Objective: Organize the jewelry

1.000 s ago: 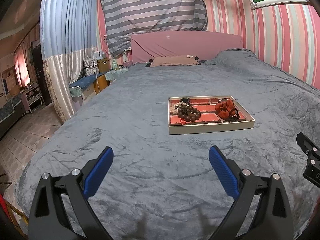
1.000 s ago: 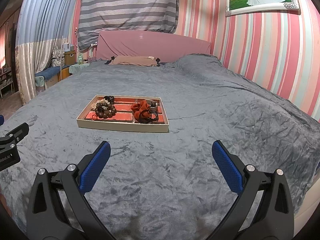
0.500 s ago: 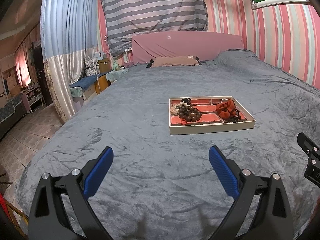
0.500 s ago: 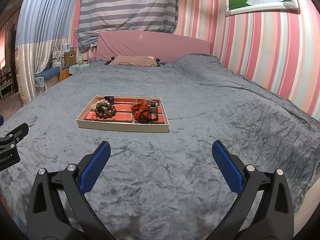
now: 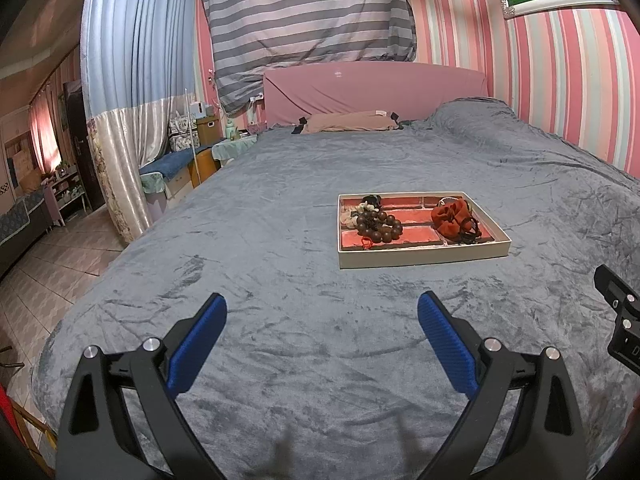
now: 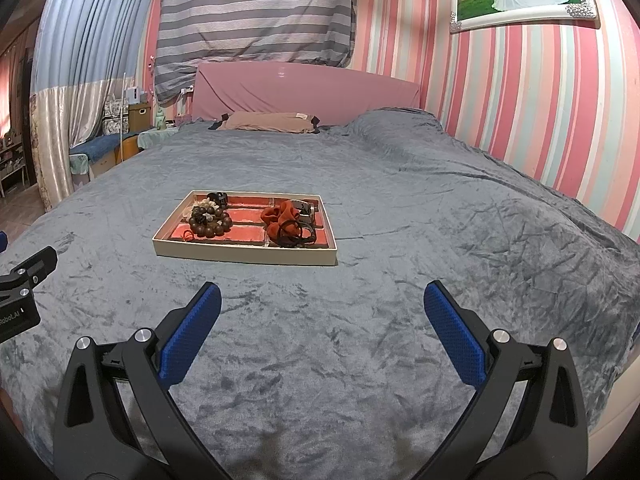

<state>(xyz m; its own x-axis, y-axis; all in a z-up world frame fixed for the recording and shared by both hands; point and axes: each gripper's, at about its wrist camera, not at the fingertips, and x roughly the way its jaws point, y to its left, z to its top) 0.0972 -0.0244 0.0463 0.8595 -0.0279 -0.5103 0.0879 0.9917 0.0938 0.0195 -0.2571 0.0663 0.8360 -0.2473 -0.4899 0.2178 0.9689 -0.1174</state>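
A shallow beige tray (image 5: 424,255) with red compartments lies on the grey bed; it also shows in the right wrist view (image 6: 244,255). In it are a brown bead bracelet (image 5: 380,229) (image 6: 210,222), a red scrunchie (image 5: 450,216) (image 6: 280,216) with black hair ties (image 6: 298,234), and small pale and black pieces at the far left corner (image 5: 366,206). My left gripper (image 5: 322,336) is open and empty, well short of the tray. My right gripper (image 6: 322,326) is open and empty, also short of it.
A grey plush blanket (image 5: 280,208) covers the bed. A pink headboard (image 5: 372,88) and a tan pillow (image 5: 352,122) are at the far end. The bed's left edge drops to a tiled floor (image 5: 52,256). A striped wall (image 6: 540,112) runs along the right.
Both grippers stay open and nearly still. The left wrist view has shifted very slightly; the tray sits a touch further right in it.
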